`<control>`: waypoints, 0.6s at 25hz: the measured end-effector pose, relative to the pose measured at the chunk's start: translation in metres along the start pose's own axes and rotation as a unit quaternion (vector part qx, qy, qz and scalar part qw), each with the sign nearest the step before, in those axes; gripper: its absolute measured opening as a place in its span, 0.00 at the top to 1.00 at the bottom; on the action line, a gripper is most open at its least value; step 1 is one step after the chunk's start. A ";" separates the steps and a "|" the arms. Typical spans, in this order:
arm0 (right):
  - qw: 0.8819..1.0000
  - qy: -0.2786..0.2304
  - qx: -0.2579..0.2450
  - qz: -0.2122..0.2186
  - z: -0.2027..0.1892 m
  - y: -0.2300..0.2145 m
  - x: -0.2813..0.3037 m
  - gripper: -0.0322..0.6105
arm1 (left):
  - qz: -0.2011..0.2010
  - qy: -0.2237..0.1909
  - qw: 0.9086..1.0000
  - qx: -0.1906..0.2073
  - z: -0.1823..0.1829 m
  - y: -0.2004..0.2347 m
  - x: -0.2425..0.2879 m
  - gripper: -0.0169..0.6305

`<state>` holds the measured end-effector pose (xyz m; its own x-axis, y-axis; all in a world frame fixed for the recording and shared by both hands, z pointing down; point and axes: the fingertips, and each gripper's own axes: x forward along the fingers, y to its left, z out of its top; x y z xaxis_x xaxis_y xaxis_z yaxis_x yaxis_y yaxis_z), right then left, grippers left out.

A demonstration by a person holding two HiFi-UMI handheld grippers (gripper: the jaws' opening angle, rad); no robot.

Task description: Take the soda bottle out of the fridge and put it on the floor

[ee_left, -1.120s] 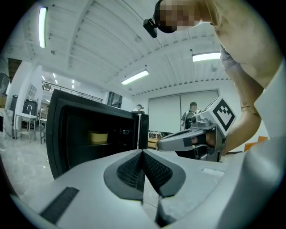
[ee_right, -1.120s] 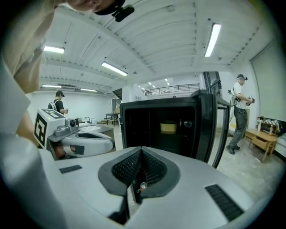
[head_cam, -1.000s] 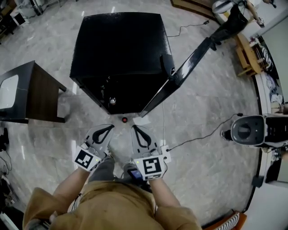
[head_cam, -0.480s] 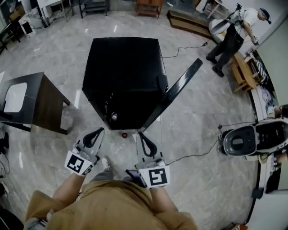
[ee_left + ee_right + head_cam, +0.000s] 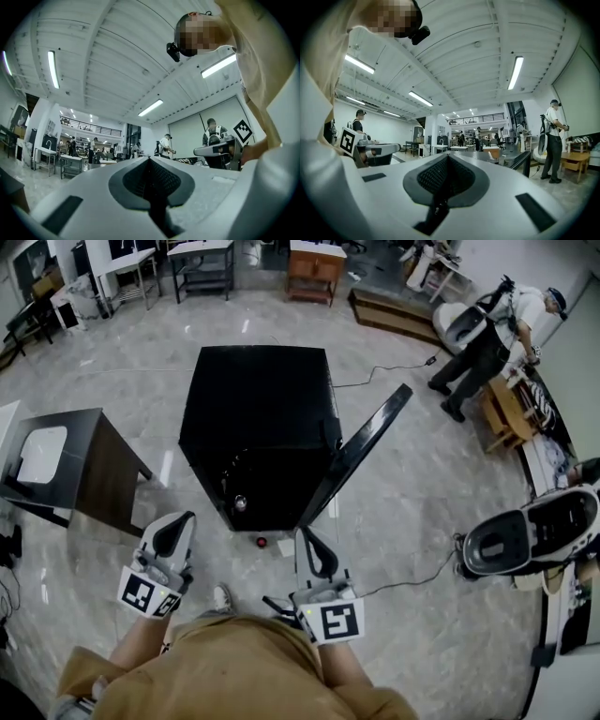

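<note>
Grey, shut and empty, the left claw (image 5: 180, 521) and right claw (image 5: 304, 538) have risen and parted since a second ago, the red-capped soda bottle (image 5: 262, 542) standing on the floor (image 5: 403, 484) before the open black fridge (image 5: 258, 399), beside a table (image 5: 84, 456).

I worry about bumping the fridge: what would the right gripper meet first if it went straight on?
Probably nothing near: the right gripper points level, seemingly above the fridge, into open room. The open fridge door stands right of that line; depth is unclear.
</note>
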<state>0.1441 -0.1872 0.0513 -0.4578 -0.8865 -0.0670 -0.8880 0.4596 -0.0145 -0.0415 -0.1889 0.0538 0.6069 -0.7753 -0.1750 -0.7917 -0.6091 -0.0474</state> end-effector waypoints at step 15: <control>0.999 -0.025 -0.032 0.003 0.028 0.003 0.002 0.95 | 0.016 -0.020 1.000 0.001 0.020 0.019 -0.005 0.97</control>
<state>0.1421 -0.1860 0.0227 -0.4625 -0.8789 -0.1168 -0.8866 0.4599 0.0494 -0.0609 -0.1932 0.0342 0.5775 -0.7872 -0.2161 -0.8112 -0.5832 -0.0435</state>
